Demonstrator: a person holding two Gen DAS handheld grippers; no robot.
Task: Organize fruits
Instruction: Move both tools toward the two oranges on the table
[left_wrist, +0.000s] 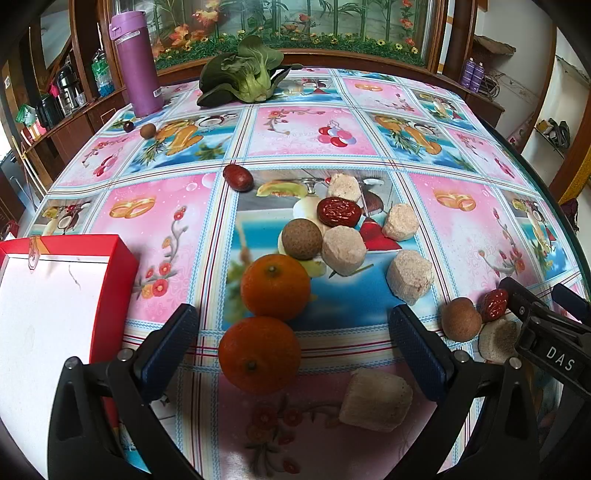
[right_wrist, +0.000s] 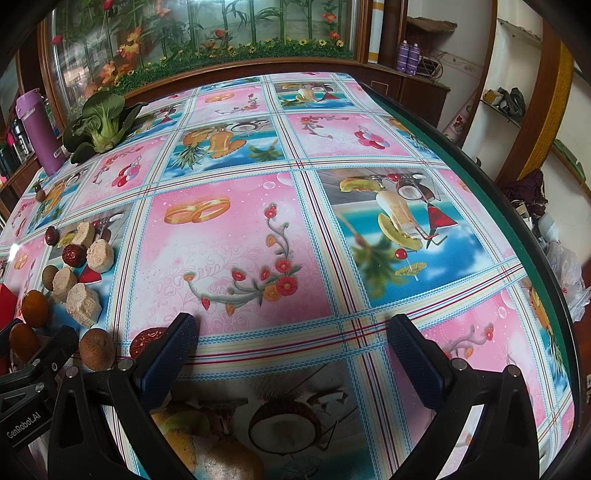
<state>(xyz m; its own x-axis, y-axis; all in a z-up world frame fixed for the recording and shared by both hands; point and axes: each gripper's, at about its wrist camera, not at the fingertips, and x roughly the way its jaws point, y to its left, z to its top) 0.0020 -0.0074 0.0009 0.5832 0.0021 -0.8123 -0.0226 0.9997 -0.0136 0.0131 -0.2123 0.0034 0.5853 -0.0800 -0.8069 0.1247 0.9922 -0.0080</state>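
Oranges (left_wrist: 275, 286), two of them, lie touching on the counter (left_wrist: 461, 229) between the wide-open, empty left tongs (left_wrist: 293, 326); only the left view shows the red box (left_wrist: 110, 258) beside them. Right tongs (right_wrist: 293, 332), also spread and empty, hover over bare cloth, fruit off to their left. Pale blocks (left_wrist: 343, 249) number at least six; one is half hidden behind the right tongs.

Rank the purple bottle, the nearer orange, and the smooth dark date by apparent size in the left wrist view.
1. Purple bottle, largest though farthest away.
2. Nearer orange; closeness to the camera inflates it.
3. Smooth dark date, clearly smallest.
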